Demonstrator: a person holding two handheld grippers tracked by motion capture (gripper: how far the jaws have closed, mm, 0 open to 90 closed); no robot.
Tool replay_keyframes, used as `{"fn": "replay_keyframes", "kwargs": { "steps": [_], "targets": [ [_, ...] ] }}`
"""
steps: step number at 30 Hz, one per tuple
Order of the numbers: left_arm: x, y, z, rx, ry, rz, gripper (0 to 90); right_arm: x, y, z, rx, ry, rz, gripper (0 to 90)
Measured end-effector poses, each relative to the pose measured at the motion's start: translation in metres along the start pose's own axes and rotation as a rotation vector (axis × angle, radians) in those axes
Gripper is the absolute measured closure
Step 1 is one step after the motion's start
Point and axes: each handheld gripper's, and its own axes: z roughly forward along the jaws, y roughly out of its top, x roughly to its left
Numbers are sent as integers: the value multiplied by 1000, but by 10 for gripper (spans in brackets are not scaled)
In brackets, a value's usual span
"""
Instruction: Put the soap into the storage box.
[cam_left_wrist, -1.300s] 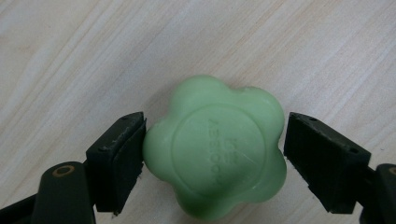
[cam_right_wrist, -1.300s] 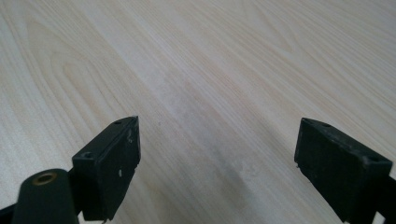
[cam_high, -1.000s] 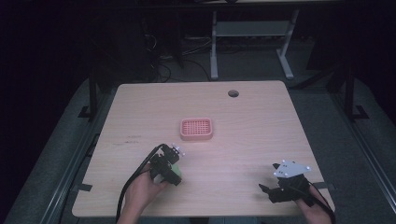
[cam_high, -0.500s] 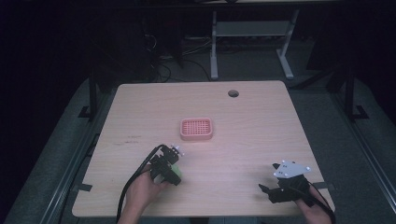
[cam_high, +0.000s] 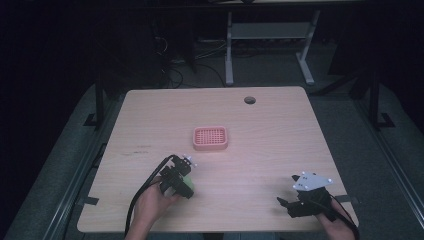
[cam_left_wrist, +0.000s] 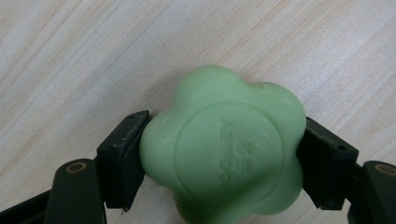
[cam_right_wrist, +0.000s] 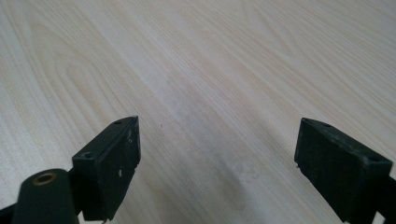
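While the person is leaning in from the six o'clock edge, the wooden table (cam_high: 280, 135) is spreading out pale and bare around the work, with a small round grommet hole (cam_high: 249, 100) sitting up toward twelve o'clock. Just above the table's middle, a pink slotted soap dish (cam_high: 210, 138) is lying flat and empty, well apart from both hands.

Down at about four o'clock, the right gripper (cam_high: 286, 202) is resting low near the table's edge, its jaws standing wide apart with nothing but bare wood grain between them in the right gripper view.

At about seven o'clock, the left gripper (cam_high: 186, 186) is clamping a green flower-shaped soap bar (cam_left_wrist: 223, 151), one black pad (cam_left_wrist: 126, 156) pressing each side of its lobed rim. In the high view the bar (cam_high: 187, 183) is showing as a green spot under that gripper, close to the tabletop; whether it is touching the wood or just lifted I cannot tell.

Judging by its look, the bar is going to handle as a small, solid, fairly light lump: stiff enough not to squash, but waxy and smooth, so likely slippery under hard pads. Its embossed face looks easy to scuff or dent if squeezed hard. The present hold looks sensible to me, since the pads are seating in the dips between lobes across the widest part, which should be stopping it from rolling or twisting out.
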Motion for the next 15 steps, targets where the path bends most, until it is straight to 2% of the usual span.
{"fn": "replay_keyframes", "kwargs": {
  "steps": [6, 10, 15],
  "targets": [
    [0, 0, -2, -15, -6, 21, 264, 0, 0, 0, -4, -2, -4, 138],
    [0, 2, -5, -41, 5, 12, 264, 0, 0, 0, -5, -2, -4, 138],
    [0, 6, -11, -52, 5, 17, 264, 0, 0, 0, -6, -3, -2, 138]
  ]
}}
